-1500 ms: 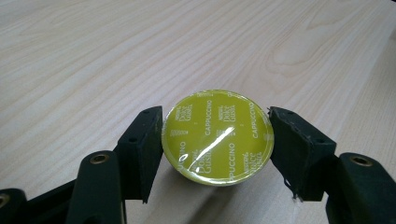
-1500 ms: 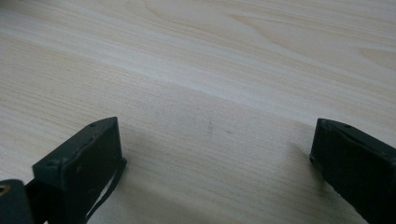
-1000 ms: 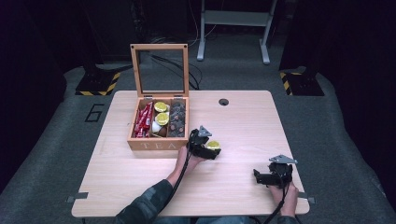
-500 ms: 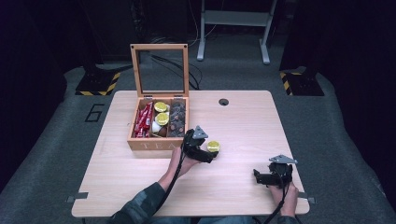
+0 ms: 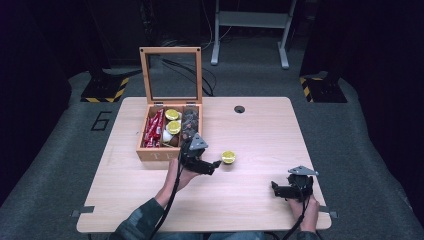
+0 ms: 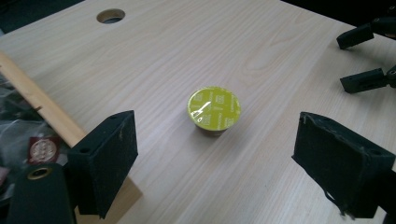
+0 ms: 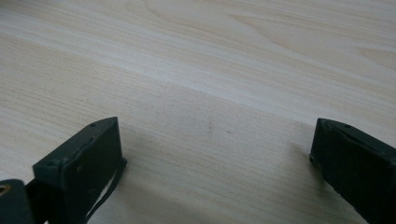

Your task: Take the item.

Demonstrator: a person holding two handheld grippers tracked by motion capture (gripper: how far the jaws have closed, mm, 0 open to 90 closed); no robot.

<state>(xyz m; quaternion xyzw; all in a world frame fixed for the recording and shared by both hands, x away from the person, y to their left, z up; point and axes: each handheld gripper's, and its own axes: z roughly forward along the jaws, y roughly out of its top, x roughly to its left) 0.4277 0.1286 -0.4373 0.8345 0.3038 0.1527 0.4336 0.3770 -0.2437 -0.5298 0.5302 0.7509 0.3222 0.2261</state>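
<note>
Capsule with the yellow lid stands alone on the table, just right of the wooden box and free of the left hand-held gripper, whose jaws have just been opening and now stand spread with nothing between them; more capsules remain in the box, while the right hand-held gripper waits spread near the table's right corner.

Light from overhead is falling evenly on the pale wooden worktop while the surrounding floor is sinking into darkness. Glare is glinting off the yellow-green foil-lidded round capsule ahead of the left gripper, whose near black pads are blurring softly; grain is softening the high view.
</note>
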